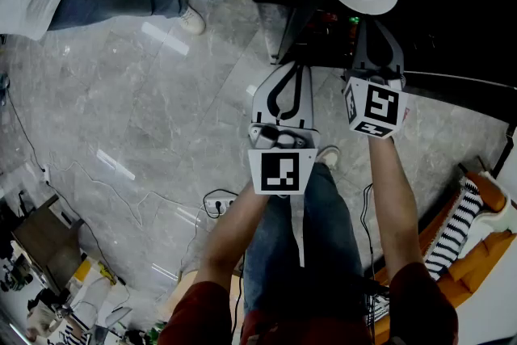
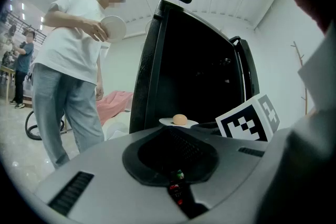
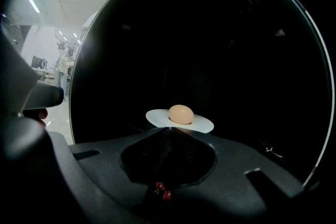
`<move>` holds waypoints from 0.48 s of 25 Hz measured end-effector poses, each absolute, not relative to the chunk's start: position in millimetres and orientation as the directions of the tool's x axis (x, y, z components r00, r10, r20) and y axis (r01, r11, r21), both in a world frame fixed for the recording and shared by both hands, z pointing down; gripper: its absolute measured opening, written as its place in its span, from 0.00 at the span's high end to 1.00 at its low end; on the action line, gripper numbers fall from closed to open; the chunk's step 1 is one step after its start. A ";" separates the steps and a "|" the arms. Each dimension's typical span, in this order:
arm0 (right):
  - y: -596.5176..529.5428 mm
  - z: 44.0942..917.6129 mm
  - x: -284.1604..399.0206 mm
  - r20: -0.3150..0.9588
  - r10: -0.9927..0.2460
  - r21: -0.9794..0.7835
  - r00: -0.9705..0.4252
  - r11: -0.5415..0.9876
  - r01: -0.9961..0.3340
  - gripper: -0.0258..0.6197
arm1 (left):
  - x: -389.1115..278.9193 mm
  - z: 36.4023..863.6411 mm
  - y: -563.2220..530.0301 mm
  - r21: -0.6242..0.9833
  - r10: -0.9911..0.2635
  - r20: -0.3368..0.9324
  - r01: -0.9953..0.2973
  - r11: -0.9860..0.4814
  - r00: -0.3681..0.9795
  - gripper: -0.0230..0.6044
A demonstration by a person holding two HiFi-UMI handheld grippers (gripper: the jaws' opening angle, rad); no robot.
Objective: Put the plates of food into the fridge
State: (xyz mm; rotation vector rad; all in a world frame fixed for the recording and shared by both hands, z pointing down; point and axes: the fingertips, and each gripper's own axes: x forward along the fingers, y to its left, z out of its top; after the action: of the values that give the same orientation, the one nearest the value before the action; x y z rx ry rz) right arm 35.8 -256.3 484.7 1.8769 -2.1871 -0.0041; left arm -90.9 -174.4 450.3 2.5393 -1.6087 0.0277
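The right gripper (image 3: 169,129) pinches its fingers on the near rim of the round white plate (image 3: 202,124), held level before the tall black fridge (image 3: 210,34) and carrying a smooth tan egg-shaped food (image 3: 181,114). The left gripper (image 2: 170,132) has its fingers closed on nothing. Gripped by one edge, the plate could sag, and the food would then roll off.

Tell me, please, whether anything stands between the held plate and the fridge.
Nothing visible does. The right gripper holds the plate by its rim straight before the black fridge, with no object between. Whether that dark front is a shut door or the open inside, I cannot tell.
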 end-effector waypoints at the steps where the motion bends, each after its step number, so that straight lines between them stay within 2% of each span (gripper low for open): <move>1: -255.9 483.9 35.4 0.192 -0.972 0.168 -0.133 0.166 -0.972 0.94 | -91.7 450.6 -174.1 0.119 -0.900 0.090 -0.902 -0.414 0.426 0.95; 9: -245.7 483.6 37.3 0.187 -0.972 0.163 -0.141 0.173 -0.971 0.94 | -86.8 449.2 -171.0 0.071 -0.894 0.084 -0.898 -0.435 0.440 0.95; 12: -239.7 484.0 38.8 0.186 -0.972 0.160 -0.145 0.175 -0.971 0.94 | -85.0 452.1 -169.6 0.117 -0.897 0.095 -0.899 -0.422 0.433 0.95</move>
State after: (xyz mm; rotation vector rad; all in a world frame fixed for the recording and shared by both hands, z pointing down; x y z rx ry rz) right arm 38.8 -239.7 484.0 1.8727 -2.2062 -0.0024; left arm -85.0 -169.6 452.1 2.5288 -1.5974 0.0270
